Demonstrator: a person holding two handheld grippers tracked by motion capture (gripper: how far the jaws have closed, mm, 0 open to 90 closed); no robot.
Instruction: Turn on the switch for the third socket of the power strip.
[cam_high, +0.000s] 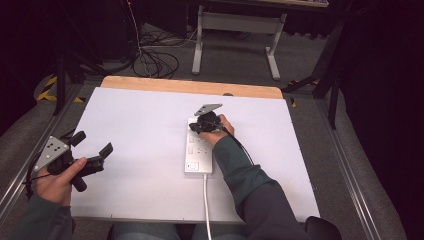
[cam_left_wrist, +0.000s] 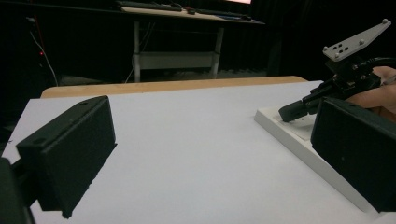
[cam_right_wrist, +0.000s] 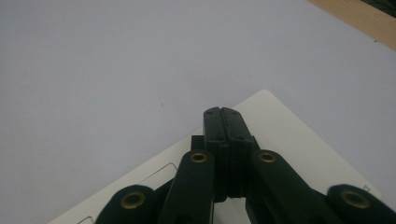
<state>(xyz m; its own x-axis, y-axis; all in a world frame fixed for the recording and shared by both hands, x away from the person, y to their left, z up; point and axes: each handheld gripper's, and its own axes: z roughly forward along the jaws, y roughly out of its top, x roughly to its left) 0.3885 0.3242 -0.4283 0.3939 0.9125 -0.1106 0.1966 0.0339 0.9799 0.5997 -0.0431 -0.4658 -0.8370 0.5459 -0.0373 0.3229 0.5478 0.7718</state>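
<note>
White plastic catches the eye in the high view: a power strip (cam_high: 199, 150) lies near the middle of the pale surface (cam_high: 140, 150), its white cord (cam_high: 206, 200) running back toward the person's edge. Over the strip's far end sits the right claw (cam_high: 196, 128), tips down on the strip, held by a hand in a teal sleeve (cam_high: 240, 170). Way off at the surface's left edge, the left claw (cam_high: 92, 150) hovers in the other hand, jaws spread wide with nothing between them (well apart from the strip). Over to the left gripper view now: the left claw (cam_left_wrist: 210, 154) shows two black jaws standing far apart at either side of the frame, bare surface (cam_left_wrist: 196, 140) between them, and beyond the right-hand jaw the power strip (cam_left_wrist: 289, 135) with the right claw (cam_left_wrist: 293, 112) planted tip-first on its top face. On to the right gripper view: the right claw (cam_right_wrist: 222, 122) has its jaws pressed flat together, nothing gripped, tips lying over the power strip (cam_right_wrist: 285, 135) close to a corner of it, with the pale surface (cam_right_wrist: 116, 70) stretching beyond.
</note>
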